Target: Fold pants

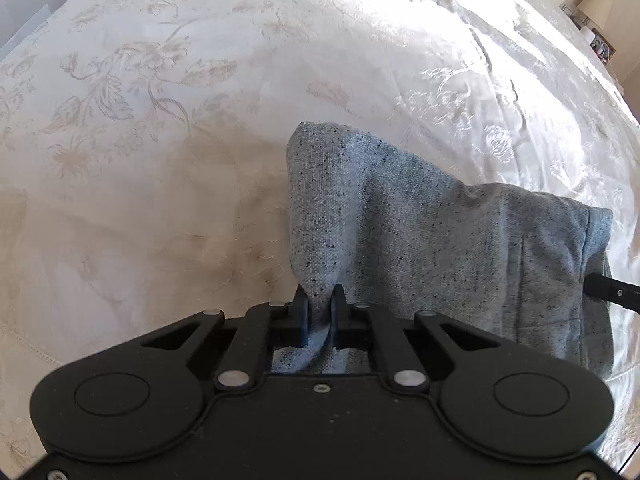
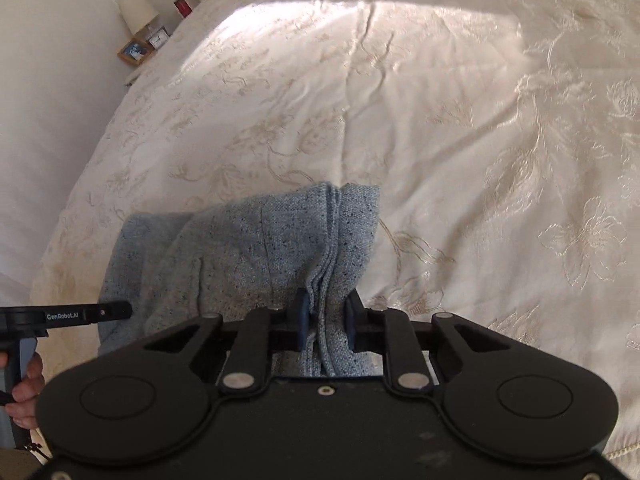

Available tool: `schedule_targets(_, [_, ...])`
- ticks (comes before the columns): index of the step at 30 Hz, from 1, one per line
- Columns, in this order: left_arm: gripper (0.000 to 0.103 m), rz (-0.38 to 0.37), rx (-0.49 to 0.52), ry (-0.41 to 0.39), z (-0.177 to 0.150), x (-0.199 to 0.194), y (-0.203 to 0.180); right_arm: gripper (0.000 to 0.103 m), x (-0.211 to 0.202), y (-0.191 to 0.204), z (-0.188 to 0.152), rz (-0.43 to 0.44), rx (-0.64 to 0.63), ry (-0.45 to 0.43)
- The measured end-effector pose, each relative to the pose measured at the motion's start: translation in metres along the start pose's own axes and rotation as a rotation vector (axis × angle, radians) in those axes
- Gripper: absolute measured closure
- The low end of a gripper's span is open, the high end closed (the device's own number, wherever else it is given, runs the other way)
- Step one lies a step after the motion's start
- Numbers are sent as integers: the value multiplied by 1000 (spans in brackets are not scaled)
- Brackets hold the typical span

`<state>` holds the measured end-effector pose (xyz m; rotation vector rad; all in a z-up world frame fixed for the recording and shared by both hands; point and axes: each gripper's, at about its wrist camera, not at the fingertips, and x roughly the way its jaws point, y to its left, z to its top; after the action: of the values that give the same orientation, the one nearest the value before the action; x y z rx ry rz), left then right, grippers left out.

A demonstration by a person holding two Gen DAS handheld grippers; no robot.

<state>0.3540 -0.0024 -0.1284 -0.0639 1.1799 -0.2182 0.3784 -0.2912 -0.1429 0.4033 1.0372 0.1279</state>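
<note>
Wrist views show both down-tilted hand-held grippers, left and right, clamping the pants.

Loads of open bedspread ahead and to both sides, nothing sitting on it. Only real clutter is the nightstand corner off the bed's edge: a lamp, a small clock and a picture frame, close to the wall.

sunlit floral bedspread, white wall, lamp
</note>
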Motion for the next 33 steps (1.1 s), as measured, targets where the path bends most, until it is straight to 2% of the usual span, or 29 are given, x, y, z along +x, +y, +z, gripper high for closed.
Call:
schedule_targets(3, [92, 36, 6, -44, 1, -27, 2, 85, -20, 27, 3, 24, -51, -16])
schedule_targets(7, [92, 74, -38, -80, -4, -65, 30, 85, -34, 65, 1, 88, -85, -8])
schedule_targets(11, [92, 115, -92, -86, -12, -91, 76, 85, -21, 119, 2, 176, -119, 22])
schedule_targets(12, [91, 131, -94, -90, -14, -94, 89, 85, -15, 130, 3, 191, -132, 27])
schedule_targets(13, [85, 154, -95, -89, -16, -91, 102, 85, -5, 145, 3, 200, -150, 32])
schedule_targets(15, [72, 252, -91, -70, -21, -76, 127, 82, 23, 167, 3, 188, -155, 48])
schedule_targets(16, [76, 366, -96, -55, -24, -65, 139, 75, 38, 173, 3, 159, -145, 69])
schedule_targets(17, [78, 462, -108, -42, -28, -58, 150, 75, 58, 181, 4, 84, -139, 94])
schedule_targets(18, [83, 498, -124, -37, -33, -56, 159, 75, 70, 189, 3, 13, -157, 102])
schedule_targets(19, [83, 492, -142, -38, -36, -56, 166, 75, 75, 197, 0, -30, -188, 93])
schedule_targets(21, [82, 409, -191, -71, -46, -64, 174, 75, 73, 219, -9, -44, -254, 54])
schedule_targets(24, [82, 299, -175, -109, -56, -65, 163, 75, 65, 256, -28, 11, -378, 15])
schedule_targets(26, [81, 213, -138, -111, -61, -63, 149, 75, 71, 282, -41, 47, -458, 19])
schedule_targets(28, [72, 135, -72, -80, -66, -53, 132, 74, 80, 303, -53, 93, -500, 54])
schedule_targets(31, [72, 119, 25, -17, -84, -31, 119, 74, 99, 322, -71, 119, -568, 109])
schedule_targets(33, [72, 137, 94, 50, -98, -13, 117, 74, 116, 325, -82, 62, -638, 146])
